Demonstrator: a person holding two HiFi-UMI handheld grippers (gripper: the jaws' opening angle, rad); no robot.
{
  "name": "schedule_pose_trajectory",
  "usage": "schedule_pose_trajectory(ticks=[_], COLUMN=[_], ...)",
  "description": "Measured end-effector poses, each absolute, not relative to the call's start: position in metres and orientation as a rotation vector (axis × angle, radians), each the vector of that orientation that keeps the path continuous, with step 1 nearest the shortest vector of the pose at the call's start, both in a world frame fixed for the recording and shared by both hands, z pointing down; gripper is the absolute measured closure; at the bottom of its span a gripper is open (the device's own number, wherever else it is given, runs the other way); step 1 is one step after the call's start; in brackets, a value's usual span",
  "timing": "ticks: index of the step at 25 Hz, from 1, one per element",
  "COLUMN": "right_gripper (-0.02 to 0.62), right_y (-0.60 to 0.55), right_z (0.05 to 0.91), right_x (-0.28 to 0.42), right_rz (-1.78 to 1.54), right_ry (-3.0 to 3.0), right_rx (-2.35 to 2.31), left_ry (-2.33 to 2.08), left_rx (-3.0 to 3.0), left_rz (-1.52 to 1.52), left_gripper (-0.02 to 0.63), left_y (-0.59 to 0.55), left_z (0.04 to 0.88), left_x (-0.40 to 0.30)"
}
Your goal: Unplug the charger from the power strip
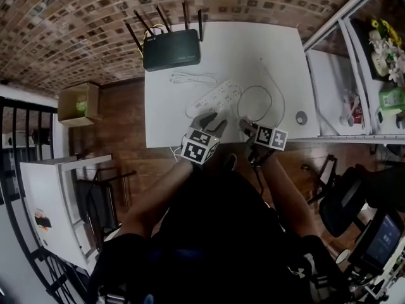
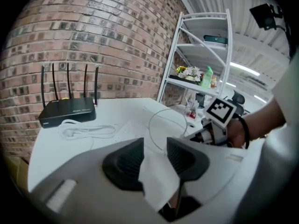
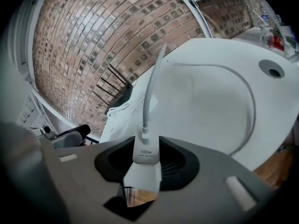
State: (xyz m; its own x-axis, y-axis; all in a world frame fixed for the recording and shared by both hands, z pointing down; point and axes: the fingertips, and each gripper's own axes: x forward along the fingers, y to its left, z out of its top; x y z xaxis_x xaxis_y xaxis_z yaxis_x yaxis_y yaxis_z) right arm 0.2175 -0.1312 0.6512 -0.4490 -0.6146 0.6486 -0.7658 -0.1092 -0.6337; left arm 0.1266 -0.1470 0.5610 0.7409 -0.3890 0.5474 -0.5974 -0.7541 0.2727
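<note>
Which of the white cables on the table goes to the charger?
The thin looping cable, which runs straight into the charger clamped in the right gripper. The bundled cord lies apart from it, by the router.

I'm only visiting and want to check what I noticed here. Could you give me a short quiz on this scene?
1. True or false: the charger is plugged into the power strip.
2. Which gripper holds the charger? A. left gripper B. right gripper C. neither
3. What black device with antennas stands at the far edge of the table?

Key: 1 false; 2 B; 3 the router.
</note>
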Motion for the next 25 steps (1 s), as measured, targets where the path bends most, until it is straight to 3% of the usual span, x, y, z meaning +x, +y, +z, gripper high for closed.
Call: schedule_pose_trajectory(ticks=[8, 14, 25], right_gripper=[0.449, 0.382, 0.377], right_y=[-0.127, -0.137, -0.118], right_z=[0.653, 0.645, 0.638], right_x=[0.216, 0.238, 0.281], right_rz=[1.553, 1.506, 1.476], right_ry=[-2.023, -1.999, -1.953], right_rx=[1.455, 1.516, 1.598], left_ry=[-0.818, -0.865, -0.881], left_rx=[2.465, 2.442, 2.411], left_rz=[0.680, 0.671, 0.662], left_gripper=[0.451, 0.451, 0.451], left_y=[-0.134, -0.132, -0.120], left_z=[0.562, 0.563, 0.567], left_x=[0.131, 0.138, 0.158])
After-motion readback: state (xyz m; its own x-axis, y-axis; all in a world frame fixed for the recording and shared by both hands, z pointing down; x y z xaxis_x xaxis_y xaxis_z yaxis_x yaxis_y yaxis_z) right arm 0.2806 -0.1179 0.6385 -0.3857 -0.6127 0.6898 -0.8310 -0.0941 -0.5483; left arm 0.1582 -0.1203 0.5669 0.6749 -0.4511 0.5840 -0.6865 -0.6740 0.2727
